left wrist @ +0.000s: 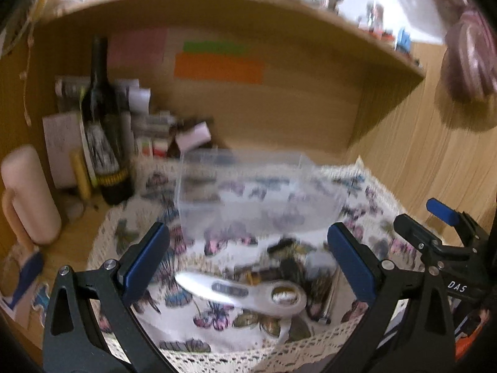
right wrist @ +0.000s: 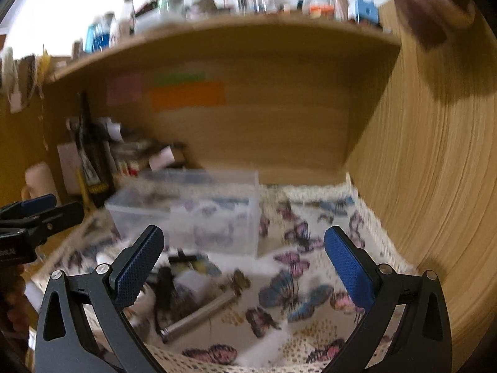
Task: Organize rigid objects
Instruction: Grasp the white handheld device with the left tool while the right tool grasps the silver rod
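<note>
A clear plastic box stands open-topped on a butterfly-print cloth with a lace edge, near the back of a wooden counter. Its contents are too blurred to tell. Just in front of the box lies a small pile of rigid items. In the left wrist view the pile shows a flat white tool with a round hole at one end, lying across the cloth, with dark and brown bits behind it. In the right wrist view a metal tube lies slanted at the near edge of the pile, beside dark pieces and a pale block.

The left hand-held gripper hovers over the pile with its blue-padded fingers spread wide, holding nothing. The right hand-held gripper is also spread wide and empty, above the cloth to the right of the pile.

To the left of the box a dark bottle stands upright against the back wall, among papers and small cartons. A pink mug stands further left. Green and orange sticky notes are on the wall. A shelf above carries blurred bottles and jars.
</note>
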Demonstrator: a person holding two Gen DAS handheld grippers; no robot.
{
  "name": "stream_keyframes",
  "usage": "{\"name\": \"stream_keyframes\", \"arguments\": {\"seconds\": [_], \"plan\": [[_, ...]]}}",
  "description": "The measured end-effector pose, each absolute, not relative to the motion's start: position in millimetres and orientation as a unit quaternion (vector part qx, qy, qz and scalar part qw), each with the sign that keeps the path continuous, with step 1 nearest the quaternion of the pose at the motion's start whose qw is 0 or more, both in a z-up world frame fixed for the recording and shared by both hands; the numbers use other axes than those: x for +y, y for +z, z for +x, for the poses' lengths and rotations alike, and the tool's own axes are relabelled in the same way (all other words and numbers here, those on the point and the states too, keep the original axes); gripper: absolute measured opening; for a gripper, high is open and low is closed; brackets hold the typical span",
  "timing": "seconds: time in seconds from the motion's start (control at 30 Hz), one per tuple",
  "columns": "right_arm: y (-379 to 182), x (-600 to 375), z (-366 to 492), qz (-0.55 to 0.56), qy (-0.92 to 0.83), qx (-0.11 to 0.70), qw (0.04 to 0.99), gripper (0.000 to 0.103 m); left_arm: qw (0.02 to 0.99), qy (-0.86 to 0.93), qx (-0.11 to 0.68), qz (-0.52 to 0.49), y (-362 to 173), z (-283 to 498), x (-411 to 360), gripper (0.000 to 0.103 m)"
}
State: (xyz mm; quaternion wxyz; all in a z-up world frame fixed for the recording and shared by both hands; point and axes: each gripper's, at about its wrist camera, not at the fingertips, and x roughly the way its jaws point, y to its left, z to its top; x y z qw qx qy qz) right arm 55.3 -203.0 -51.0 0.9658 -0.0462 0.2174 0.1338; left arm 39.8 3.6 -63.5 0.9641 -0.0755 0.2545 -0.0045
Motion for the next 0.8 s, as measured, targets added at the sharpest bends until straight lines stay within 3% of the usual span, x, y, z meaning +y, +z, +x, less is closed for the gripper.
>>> {"name": "stream_keyframes", "arguments": {"seconds": [0.43, 0.53, 0.8], "plan": [[-110, -204, 73, -0.074, 0.154, 0.335, 0.926, 0.1, 0.929, 0.003, 0.363, -0.071, -136, 78, -23, 0.103], [-119, -198, 75, -0.069, 0.169, 0.353, 0.918, 0.098, 0.923, 0.01, 0.378, -0.07, -146, 83, -23, 0.096], [-139, -173, 78, -0.074, 0.207, 0.387, 0.896, 0.089, 0.92, 0.024, 0.381, -0.09, -150, 59, 3, 0.096]]}}
